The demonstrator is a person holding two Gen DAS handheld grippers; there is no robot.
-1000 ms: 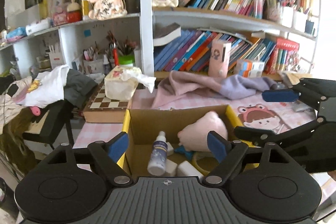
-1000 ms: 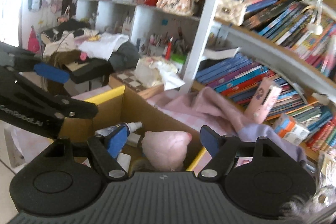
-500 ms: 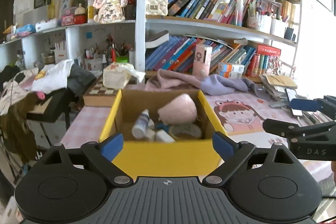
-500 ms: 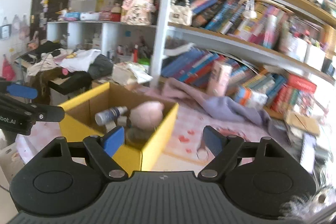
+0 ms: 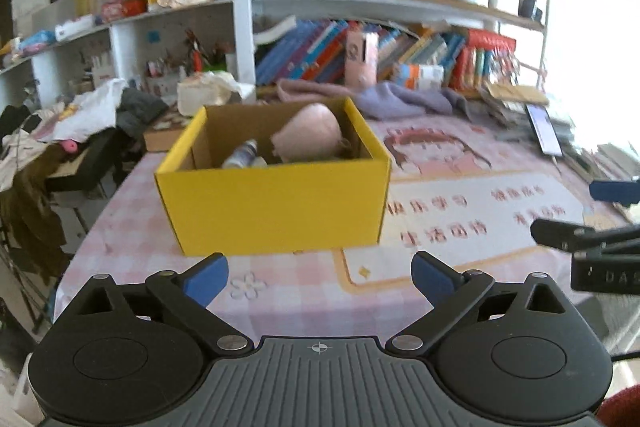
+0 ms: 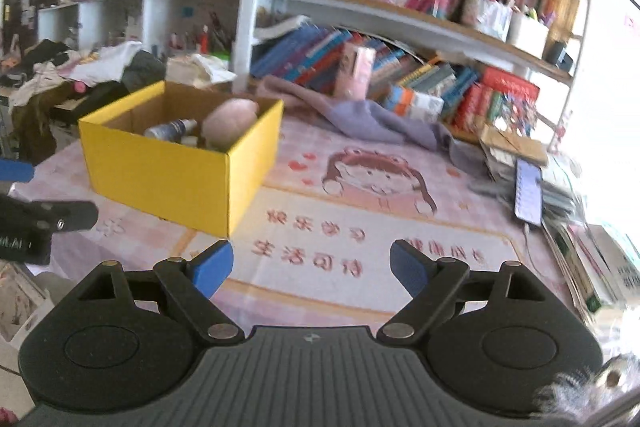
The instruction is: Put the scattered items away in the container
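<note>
A yellow cardboard box (image 5: 276, 203) stands on the pink table; it also shows in the right wrist view (image 6: 172, 175). Inside it lie a pink plush item (image 5: 310, 137) and a small spray bottle (image 5: 242, 155), both also in the right wrist view: the plush (image 6: 230, 121) and the bottle (image 6: 170, 127). My left gripper (image 5: 320, 279) is open and empty, well short of the box. My right gripper (image 6: 310, 267) is open and empty, to the right of the box. Its fingers show at the right edge of the left wrist view (image 5: 588, 231).
A pink cartoon mat (image 6: 380, 211) covers the table. A purple cloth (image 6: 376, 123) lies behind it by the bookshelf (image 6: 400, 19). A phone (image 6: 528, 193) and stacked papers lie at the right. A chair with clothes (image 5: 72, 147) stands left of the table.
Both grippers have pulled back and away from the box, which now looks smaller and farther. They were over its opening a second ago. Both stay open and empty.
</note>
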